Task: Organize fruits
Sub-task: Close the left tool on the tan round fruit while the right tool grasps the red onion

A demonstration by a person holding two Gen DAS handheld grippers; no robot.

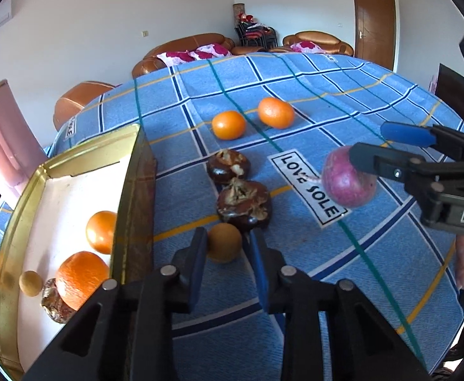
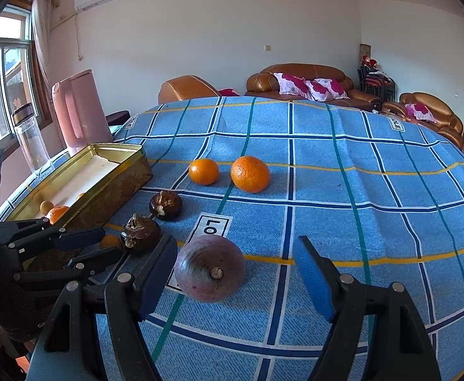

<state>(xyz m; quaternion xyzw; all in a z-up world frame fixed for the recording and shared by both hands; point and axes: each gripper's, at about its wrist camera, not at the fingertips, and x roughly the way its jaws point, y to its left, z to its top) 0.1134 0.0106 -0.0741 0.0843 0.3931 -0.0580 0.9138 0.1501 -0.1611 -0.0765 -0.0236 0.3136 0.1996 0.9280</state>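
Gold tin (image 1: 19, 197) at far left on the blue checked table (image 1: 343, 101), holding two oranges, a small tan fruit and a dark fruit. Just beside its wall, left hand-held gripper (image 1: 227, 247) clenched on a small tan fruit (image 1: 224, 247), pads against both its sides. Two dark mangosteens (image 1: 244, 204) lie beyond it, two oranges (image 1: 228, 124) farther back. Right hand-held gripper (image 2: 236, 277) spread, released; purple fruit (image 2: 209, 268) rests on the cloth between its fingers, nearer the left finger, contact uncertain.
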